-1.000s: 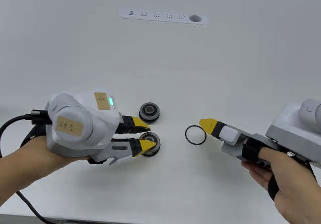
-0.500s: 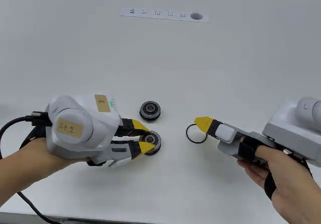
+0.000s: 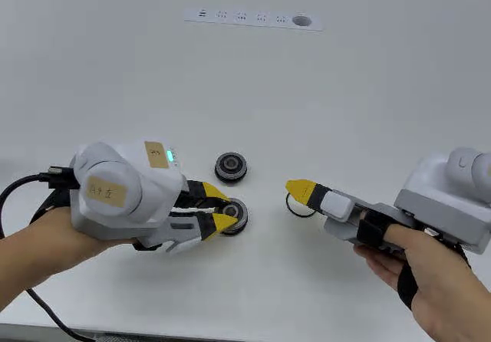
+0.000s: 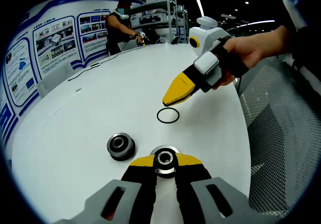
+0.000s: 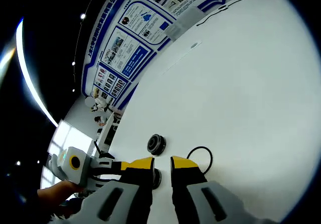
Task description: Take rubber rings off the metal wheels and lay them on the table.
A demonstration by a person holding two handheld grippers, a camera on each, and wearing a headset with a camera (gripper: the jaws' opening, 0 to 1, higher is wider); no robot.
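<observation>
Though not yet finished, looks about half done. One rubber ring (image 4: 168, 123) off and lying flat on the table (image 3: 345, 104), just beside the tip of the right gripper (image 3: 295, 186) and between the two hands. Clamped in the left gripper (image 3: 222, 206), the near wheel (image 3: 235, 213), with bright metal showing round its rim in the left gripper view, so judged bare and ready to be let go. Just behind it and standing free, the far wheel (image 3: 230, 167), dark all round its edge, so judged to carry a ring still; stripping that and laying it down left to do. Jaws of the right gripper drawn close, a slim slit and nothing between them; fully shut or not, hard to say from its own view.

Plenty of open room: bare white tabletop on every side of wheels and ring, power strip (image 3: 253, 18) well apart at the far side. Near table edge low in the head view, close behind both hands, with a cable (image 3: 19, 189) trailing from the left gripper toward it. Tight only between the two grippers, tips near each other by the ring.
</observation>
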